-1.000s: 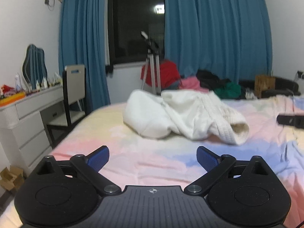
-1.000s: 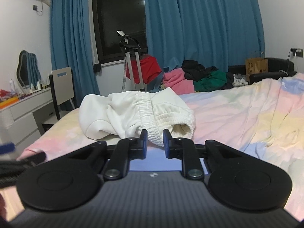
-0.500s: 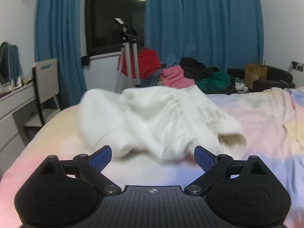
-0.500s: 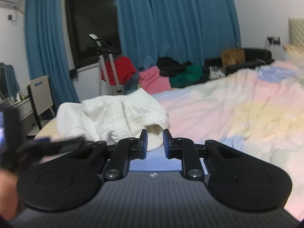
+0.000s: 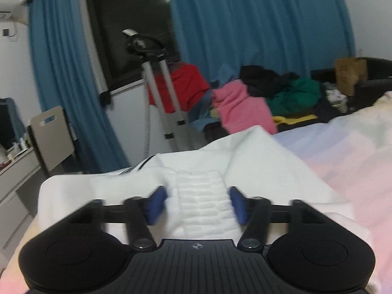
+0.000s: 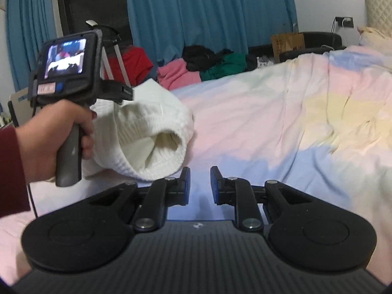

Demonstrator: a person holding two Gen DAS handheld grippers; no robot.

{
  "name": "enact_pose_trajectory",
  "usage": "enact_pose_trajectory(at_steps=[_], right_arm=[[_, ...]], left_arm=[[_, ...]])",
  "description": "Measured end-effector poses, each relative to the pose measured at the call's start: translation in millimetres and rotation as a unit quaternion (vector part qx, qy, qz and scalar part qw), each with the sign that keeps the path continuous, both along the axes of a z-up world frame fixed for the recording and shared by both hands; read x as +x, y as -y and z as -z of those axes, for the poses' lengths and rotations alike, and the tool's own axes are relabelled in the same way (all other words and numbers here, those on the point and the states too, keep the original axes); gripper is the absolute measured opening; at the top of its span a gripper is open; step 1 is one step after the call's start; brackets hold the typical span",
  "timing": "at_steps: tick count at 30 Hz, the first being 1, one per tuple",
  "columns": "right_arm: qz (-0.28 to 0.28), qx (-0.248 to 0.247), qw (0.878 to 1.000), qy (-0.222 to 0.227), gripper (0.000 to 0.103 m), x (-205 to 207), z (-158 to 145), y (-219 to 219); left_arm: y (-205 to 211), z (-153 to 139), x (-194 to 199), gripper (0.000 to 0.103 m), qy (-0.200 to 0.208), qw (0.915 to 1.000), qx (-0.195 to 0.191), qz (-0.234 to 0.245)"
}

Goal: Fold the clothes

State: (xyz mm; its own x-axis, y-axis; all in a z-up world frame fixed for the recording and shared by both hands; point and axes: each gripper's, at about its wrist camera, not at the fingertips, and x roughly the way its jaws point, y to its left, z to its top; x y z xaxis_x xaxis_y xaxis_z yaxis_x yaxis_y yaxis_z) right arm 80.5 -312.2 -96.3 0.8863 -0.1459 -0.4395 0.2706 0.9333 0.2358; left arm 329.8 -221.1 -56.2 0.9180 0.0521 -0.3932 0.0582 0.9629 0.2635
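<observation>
The left gripper [image 5: 198,204] is partly open, its blue pads on each side of the ribbed band of the white clothes [image 5: 257,169]. The right gripper [image 6: 199,185] is open a little and holds nothing. The clothes lie bunched on the pastel bed [image 6: 281,112]

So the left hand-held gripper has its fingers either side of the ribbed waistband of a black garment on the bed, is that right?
Not quite: the garment is white, not black. The left wrist view shows the left hand-held gripper with its blue fingers either side of the ribbed waistband, jaws not yet shut on it, and the garment lies on the bed.
</observation>
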Motion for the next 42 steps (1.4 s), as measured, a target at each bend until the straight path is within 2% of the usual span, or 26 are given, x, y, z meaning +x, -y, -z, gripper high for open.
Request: enact_pose_trajectory(at_steps=[3, 7, 15, 19, 22, 25, 28, 32, 35, 37, 38, 39, 41, 42], right_arm=[[0.0, 0.003, 1.0, 0.004, 0.021, 4, 4, 1], [0.003, 0.003, 1.0, 0.019, 0.021, -1, 0, 2], [0.007, -0.021, 0.997, 0.08, 0.021, -36, -28, -3], [0.004, -0.028, 0.994, 0.103, 0.021, -54, -45, -7], [-0.007, -0.029, 0.993, 0.113, 0.021, -69, -57, -11], [-0.035, -0.013, 0.994, 0.102, 0.021, -82, -66, -18], [-0.076, 0.0, 0.994, 0.075, 0.021, -89, -69, -31], [-0.127, -0.044, 0.99, 0.041, 0.022, -93, -62, -60], [-0.15, -0.045, 0.988, 0.004, 0.024, -85, -53, -72], [-0.161, -0.041, 0.986, -0.02, 0.032, -76, -47, -76], [-0.159, -0.04, 0.986, -0.031, 0.042, -73, -43, -77], [-0.157, -0.039, 0.986, -0.042, 0.052, -69, -39, -78], [-0.152, -0.035, 0.986, -0.053, 0.06, -64, -29, -80], [-0.149, -0.037, 0.986, -0.064, 0.06, -57, -24, -81]], left_arm=[[-13, -7, -12, 0.044, 0.018, 0.9995, -0.024, 0.001], [-44, -34, -59, 0.036, 0.054, 0.9962, -0.066, 0.013], [-133, -86, -190, 0.033, 0.084, 0.9821, -0.165, 0.035], [-172, -97, -255, 0.033, 0.089, 0.9747, -0.201, 0.042], [-202, -97, -294, 0.033, 0.074, 0.972, -0.22, 0.036], [-235, -88, -321, 0.034, 0.037, 0.9746, -0.22, 0.021], [-266, -65, -328, 0.034, -0.019, 0.9756, -0.219, -0.007], [-297, -34, -331, 0.034, -0.078, 0.9703, -0.225, -0.041], [-312, -27, -340, 0.036, -0.096, 0.9682, -0.227, -0.043], [-310, -25, -351, 0.035, -0.1, 0.9728, -0.206, -0.037], [-306, -26, -356, 0.037, -0.101, 0.9769, -0.186, -0.029], [-301, -26, -361, 0.042, -0.101, 0.9805, -0.167, -0.021], [-291, -28, -368, 0.05, -0.099, 0.9867, -0.129, -0.004], [-285, -30, -367, 0.054, -0.096, 0.9892, -0.11, 0.006]])
